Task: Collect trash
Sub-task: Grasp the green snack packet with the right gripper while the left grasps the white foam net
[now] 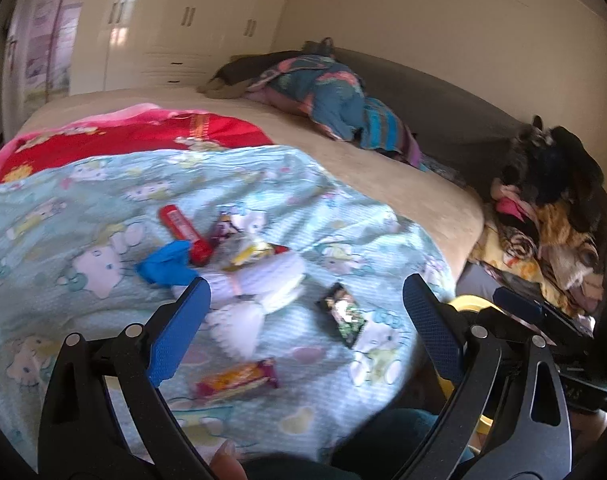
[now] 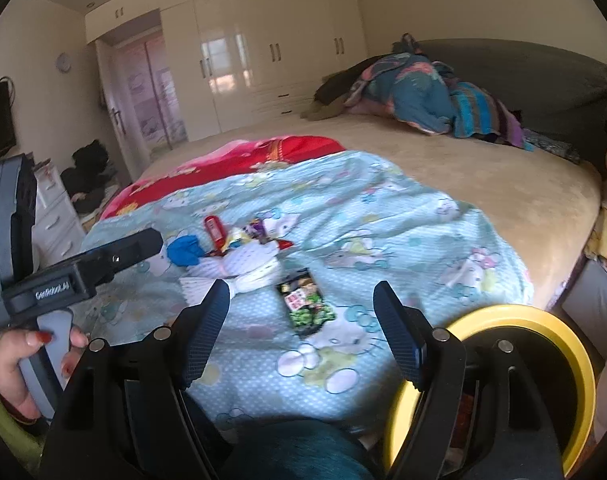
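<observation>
Both your grippers are off the trash, nothing between the fingers. Your left gripper (image 1: pixel 305 308) has its jaws wide apart, hanging over the near edge of the light blue cartoon blanket (image 1: pixel 343 208). Your right gripper (image 2: pixel 301 312) is also spread wide and empty. From the left wrist view, the white crumpled tissues (image 1: pixel 259 280) sit just ahead of the left finger tip, roughly in line with the gap. The blue crumpled piece (image 1: pixel 165 266) and the red tube (image 1: pixel 185 234) lie beyond and left of that finger. The yellow-pink snack wrapper (image 1: pixel 237 380) is closest, low between the fingers and apart from the main pile. The dark green packet (image 1: pixel 345 316) lies between the jaws, nearer the right finger; in the right wrist view the same packet (image 2: pixel 306 306) is dead centre ahead of the gap, well clear of both pads. The yellow bin (image 2: pixel 543 320) is beside your right finger, off the bed edge. Your left hand (image 2: pixel 27 364) shows at the left of the right wrist view, on the grey handle. The frames are a bit motion-blurred, so wrapper print is unreadable.
</observation>
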Demonstrator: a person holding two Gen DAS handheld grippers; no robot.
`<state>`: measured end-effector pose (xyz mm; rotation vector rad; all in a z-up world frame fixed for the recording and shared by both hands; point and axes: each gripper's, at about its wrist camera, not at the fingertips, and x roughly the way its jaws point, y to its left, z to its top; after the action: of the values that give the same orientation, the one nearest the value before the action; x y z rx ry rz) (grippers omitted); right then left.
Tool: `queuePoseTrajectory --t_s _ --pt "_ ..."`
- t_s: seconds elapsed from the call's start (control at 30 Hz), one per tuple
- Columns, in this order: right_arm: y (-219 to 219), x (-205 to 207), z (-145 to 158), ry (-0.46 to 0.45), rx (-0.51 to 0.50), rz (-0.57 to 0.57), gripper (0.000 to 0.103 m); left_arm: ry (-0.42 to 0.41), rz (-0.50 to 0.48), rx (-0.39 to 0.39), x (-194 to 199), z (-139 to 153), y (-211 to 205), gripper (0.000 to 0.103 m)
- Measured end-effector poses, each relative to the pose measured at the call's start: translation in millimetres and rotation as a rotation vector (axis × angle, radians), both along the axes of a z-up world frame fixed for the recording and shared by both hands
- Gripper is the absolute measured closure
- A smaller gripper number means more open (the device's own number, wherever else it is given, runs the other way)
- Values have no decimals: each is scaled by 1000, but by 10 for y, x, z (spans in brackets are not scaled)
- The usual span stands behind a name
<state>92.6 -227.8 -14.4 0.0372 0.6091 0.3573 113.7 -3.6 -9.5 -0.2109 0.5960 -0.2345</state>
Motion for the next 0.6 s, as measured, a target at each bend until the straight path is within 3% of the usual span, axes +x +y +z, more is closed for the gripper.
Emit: queuePoseTrajectory --t_s 0.33,0.53,0.6 --pt "324 410 -296 81 -89 56 31 107 77 -31 167 -286 446 14" --pt "438 783 -574 174 -149 90 31 217 38 -64 372 -523 524 15" --pt "459 879 -675 208 -158 97 31 248 7 -68 436 -584 494 23"
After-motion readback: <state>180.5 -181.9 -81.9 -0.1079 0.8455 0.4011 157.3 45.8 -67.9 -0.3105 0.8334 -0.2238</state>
